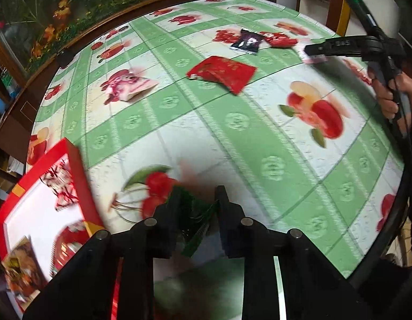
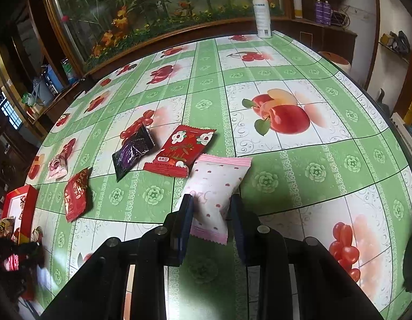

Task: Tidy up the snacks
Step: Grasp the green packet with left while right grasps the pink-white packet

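We hold two black hard-plastic grippers over a round table [image 2: 299, 176] covered in a glossy green-and-white oilcloth printed with apples and cherries.

Our left gripper [image 1: 196, 213] has its flat fingers drawn nearly together on a crinkly green foil packet [image 1: 198, 229], which sits pinched between the pads; motion blur softens its outline. Just to the left of this gripper lies a shallow rectangular red box [image 1: 75, 165] with a white floor, already holding several small wrapped snacks. Ahead of the fingers, well apart, a flat red pouch [image 1: 224, 74] with serrated ends lies on the cloth, and further left a pale pink packet [image 1: 128, 86].

Our right gripper [image 2: 210, 213] straddles a puffy pillow-shaped white sachet [image 2: 214, 189] with pink dots and pink crimped ends. Its blue-faced pads stand at the sachet's sides, narrowly set; we cannot tell whether they actually press on it. Just ahead of this gripper a red flower-printed packet [image 2: 182, 150] touches the sachet's far corner, with a shiny black-and-purple sachet [image 2: 132, 153] beside it to the left. Further left lies a wrinkled red pouch [image 2: 76, 194]. A tall white cylindrical spray bottle [image 2: 262, 13] stands upright at the far edge.
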The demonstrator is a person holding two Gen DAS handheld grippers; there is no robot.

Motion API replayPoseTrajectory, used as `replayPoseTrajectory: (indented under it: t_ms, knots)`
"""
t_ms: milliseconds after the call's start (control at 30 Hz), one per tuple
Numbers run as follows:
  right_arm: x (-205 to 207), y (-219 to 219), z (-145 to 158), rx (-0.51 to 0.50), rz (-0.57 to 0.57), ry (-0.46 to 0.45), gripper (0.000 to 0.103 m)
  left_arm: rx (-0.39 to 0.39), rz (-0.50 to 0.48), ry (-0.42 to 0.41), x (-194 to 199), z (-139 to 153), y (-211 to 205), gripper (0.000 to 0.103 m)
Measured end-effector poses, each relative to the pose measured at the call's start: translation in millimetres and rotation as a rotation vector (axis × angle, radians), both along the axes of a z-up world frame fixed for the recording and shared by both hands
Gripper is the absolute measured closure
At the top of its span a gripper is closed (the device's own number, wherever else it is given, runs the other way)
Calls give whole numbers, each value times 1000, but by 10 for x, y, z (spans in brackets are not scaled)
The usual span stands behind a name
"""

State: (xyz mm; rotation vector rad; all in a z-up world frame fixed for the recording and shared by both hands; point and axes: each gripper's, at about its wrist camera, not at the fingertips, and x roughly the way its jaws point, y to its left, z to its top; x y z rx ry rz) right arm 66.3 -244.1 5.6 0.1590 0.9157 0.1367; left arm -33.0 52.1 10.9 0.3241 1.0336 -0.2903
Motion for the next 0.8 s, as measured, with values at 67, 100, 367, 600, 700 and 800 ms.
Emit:
replayPoseTrajectory:
  t_ms: [67,100,367,600,700,800]
  knots:
    - [-3,-6,0,7,0,-1,75,-28,0,-9,-67,16,-57,81]
    - [-5,-12,1,12,0,0,77,-60,4,-11,-99,29,-70,81]
    - [-32,-36,20,32,-17,-10,81,-179,21,-48,-279,132,-121,83]
    - [-69,26,19,77,16,-11,85,-220,36,-92,-382,232,-48,88]
    - [-96,116,0,105,49,9,85,-234,25,-87,-409,250,13,88]
    - [-232,221,-43,169,92,30,85,-193,40,-92,-448,197,53,87]
